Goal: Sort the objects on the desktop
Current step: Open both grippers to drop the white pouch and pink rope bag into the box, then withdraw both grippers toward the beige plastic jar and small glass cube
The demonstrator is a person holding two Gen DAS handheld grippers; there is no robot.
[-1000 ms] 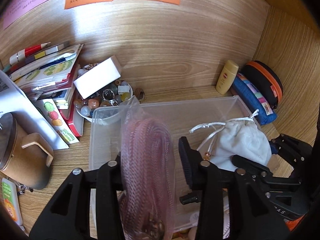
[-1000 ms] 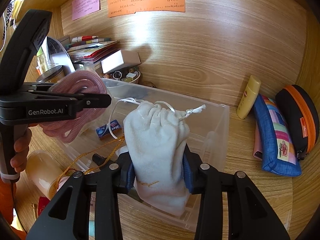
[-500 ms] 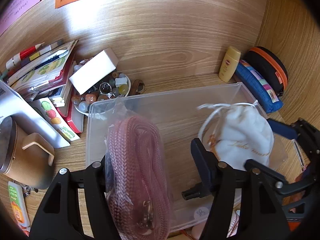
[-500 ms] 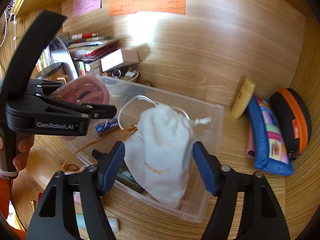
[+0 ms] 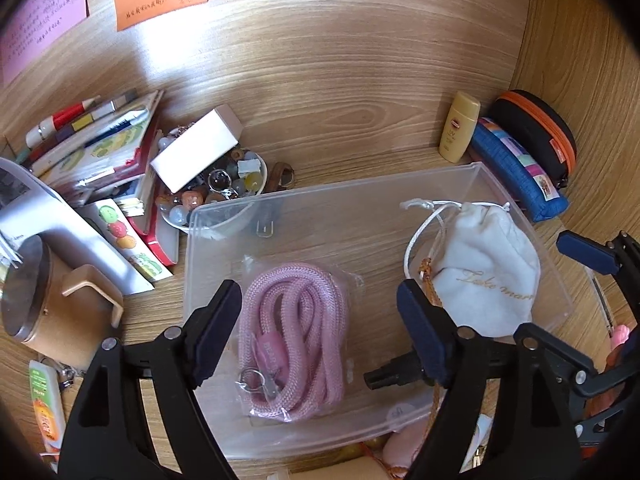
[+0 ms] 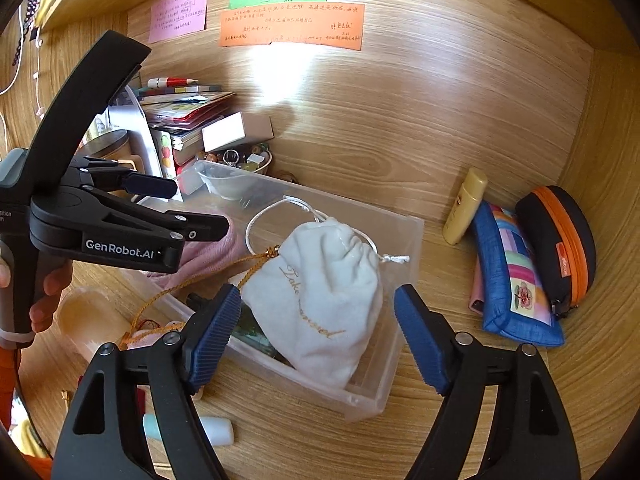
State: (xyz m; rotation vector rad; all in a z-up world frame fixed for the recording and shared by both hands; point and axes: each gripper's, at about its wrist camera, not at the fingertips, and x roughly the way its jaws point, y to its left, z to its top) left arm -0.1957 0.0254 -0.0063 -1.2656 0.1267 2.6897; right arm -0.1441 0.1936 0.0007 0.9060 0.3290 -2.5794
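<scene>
Pink cord [image 5: 294, 336], coiled in a clear wrapper, lies flat on the floor of the clear bin [image 5: 332, 216], toward the bin's left half in the left wrist view. White pouch [image 5: 486, 268] with gold script and a drawstring lies in the same bin, at its right end, well apart from the cord.

Left gripper [image 5: 320, 320] hangs over the bin with its jaws wide apart; they have just been opening, and the cord sits below and between them, touched by neither pad. Right gripper [image 6: 316, 332] also stands with jaws wide apart, having just been opening; the pouch lies between them, free of both pads. A hand [image 6: 48, 284] holds the left gripper's handle at the left edge of the right wrist view.

A thin orange string [image 6: 188, 288] runs from beside the pouch's neck out over the bin's near wall.

Left of the bin stands a bowl [image 5: 218, 196] of beads and trinkets with a white box [image 5: 196, 152] resting on it, just beside a stack of books [image 5: 100, 160]. Right of the bin, against the back wall, stands a yellow bottle [image 5: 459, 128], and next to it a blue case [image 5: 516, 168] and a black case with orange zip [image 5: 536, 128]. Sticky notes [image 6: 292, 24] hang on the wall above the bin.
</scene>
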